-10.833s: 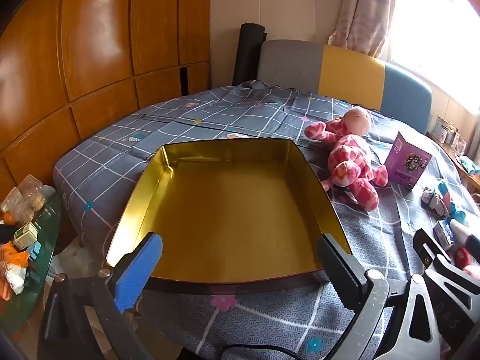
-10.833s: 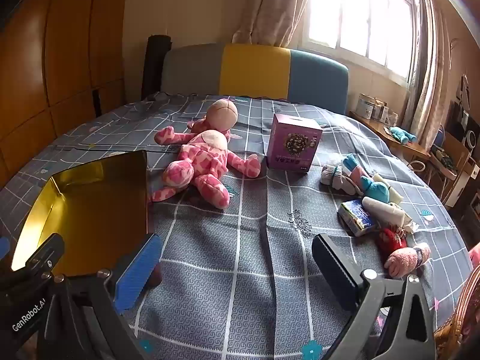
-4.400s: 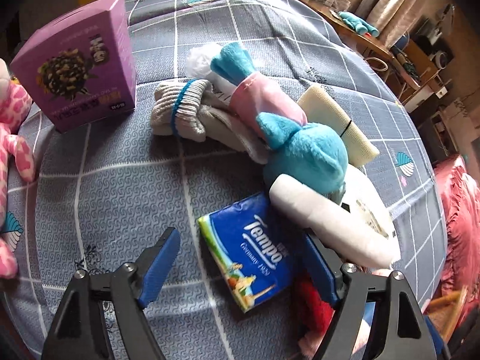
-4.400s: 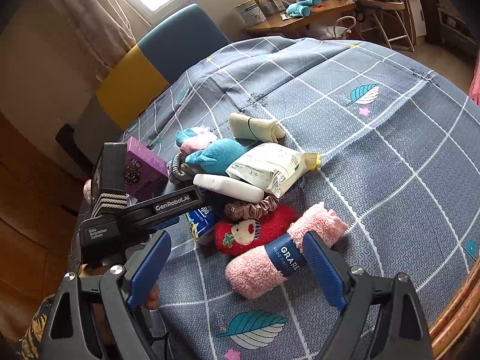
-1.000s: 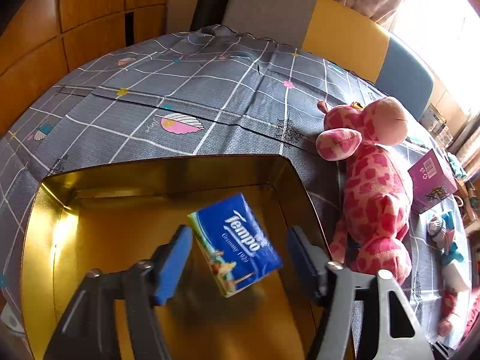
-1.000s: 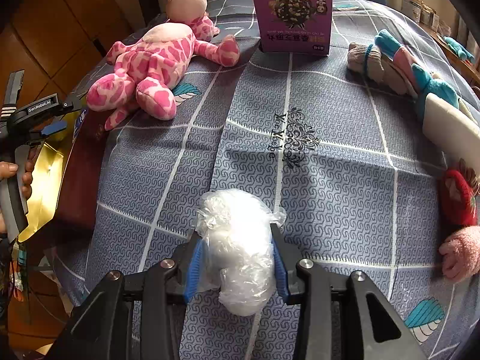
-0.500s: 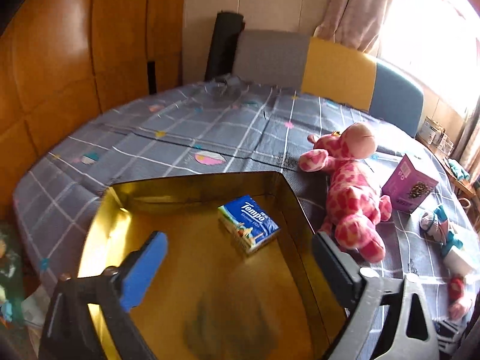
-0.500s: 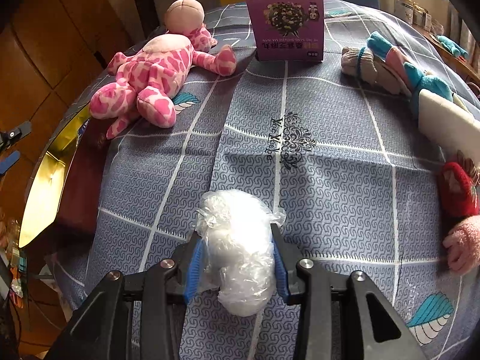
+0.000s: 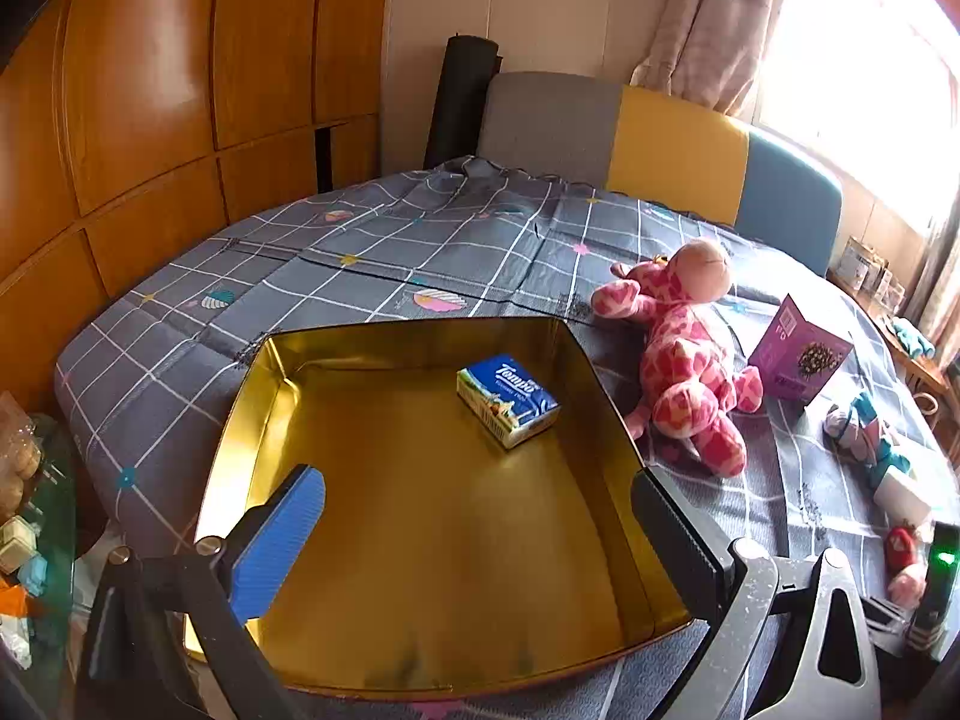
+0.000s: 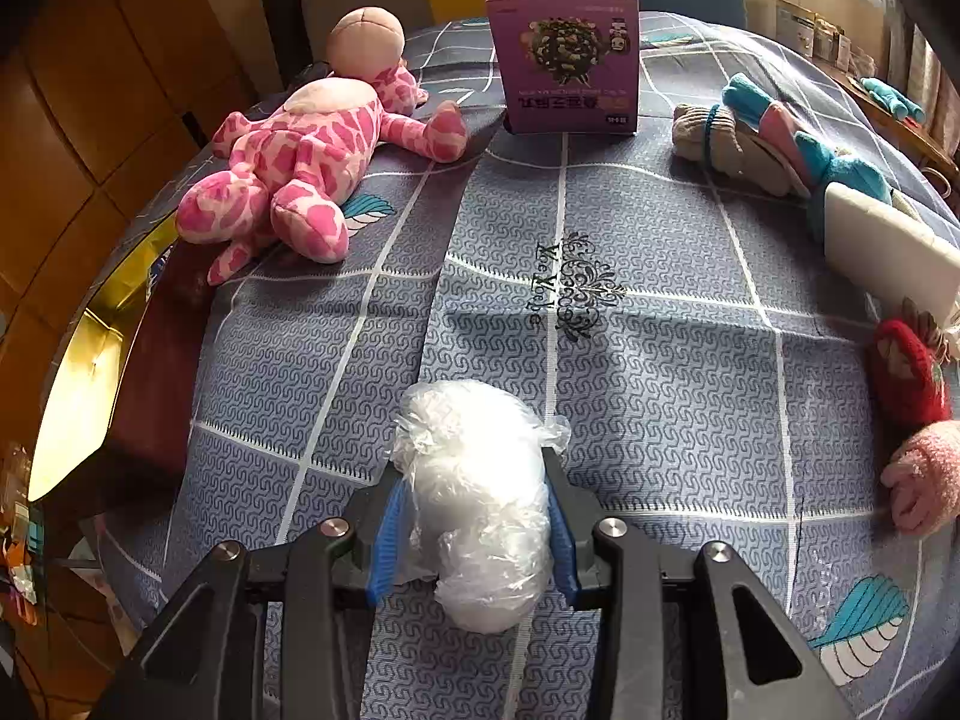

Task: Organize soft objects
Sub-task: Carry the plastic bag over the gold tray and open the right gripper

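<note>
Gray checked bedspread (image 10: 660, 360) below; right tool (image 10: 474, 516) grips plastic-wrapped bundle (image 10: 480, 498); carry it leftward over gold tin (image 9: 420, 540), clear of the gaping left tool (image 9: 480, 528).

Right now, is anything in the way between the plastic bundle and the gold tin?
Not that I can see. The right gripper holds the bundle; only bare cloth lies between it and the tin. The giraffe lies farther back.

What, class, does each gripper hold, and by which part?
The right gripper clamps a white bundle wrapped in clear crinkled plastic across its middle. The left gripper, open above the gold metal tray, holds nothing.
</note>
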